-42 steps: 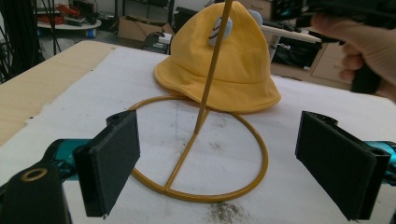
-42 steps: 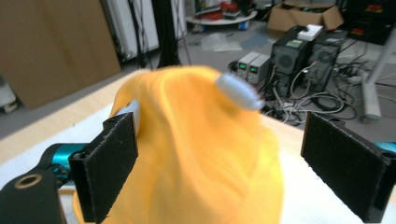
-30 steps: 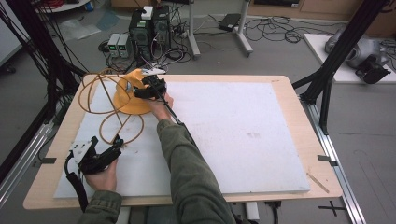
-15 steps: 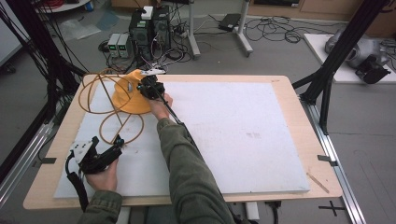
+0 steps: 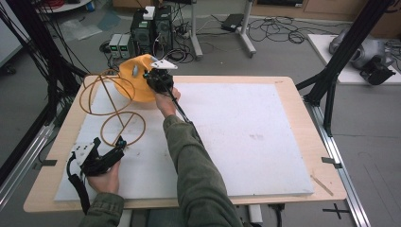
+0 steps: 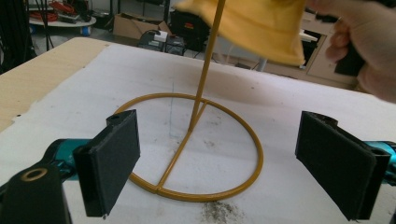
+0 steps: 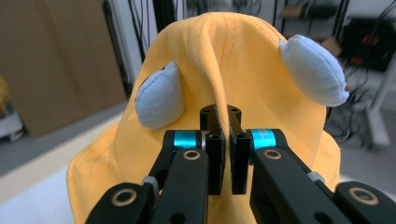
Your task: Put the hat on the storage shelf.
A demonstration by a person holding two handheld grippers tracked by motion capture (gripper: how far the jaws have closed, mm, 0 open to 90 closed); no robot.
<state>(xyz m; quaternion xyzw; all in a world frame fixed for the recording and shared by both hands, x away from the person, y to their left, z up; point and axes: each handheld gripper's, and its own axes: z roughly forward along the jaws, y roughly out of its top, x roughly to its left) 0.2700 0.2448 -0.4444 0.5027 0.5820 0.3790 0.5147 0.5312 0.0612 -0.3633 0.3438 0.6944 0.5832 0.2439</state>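
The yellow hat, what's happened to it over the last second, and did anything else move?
The right gripper, shut on a fold of the yellow hat, has lifted it up off the white mat, toward the wire stand's top ring. The left gripper stayed open by the stand's base ring; the stand did not move.

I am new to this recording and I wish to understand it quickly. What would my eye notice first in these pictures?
First, the yellow hat with two pale blue ears, pinched along a fold by the shut right tongs and held up at the far left of the table. Next, the yellow wire stand, its ring base resting on the white board just ahead of the left tongs, which are open and hold nothing.
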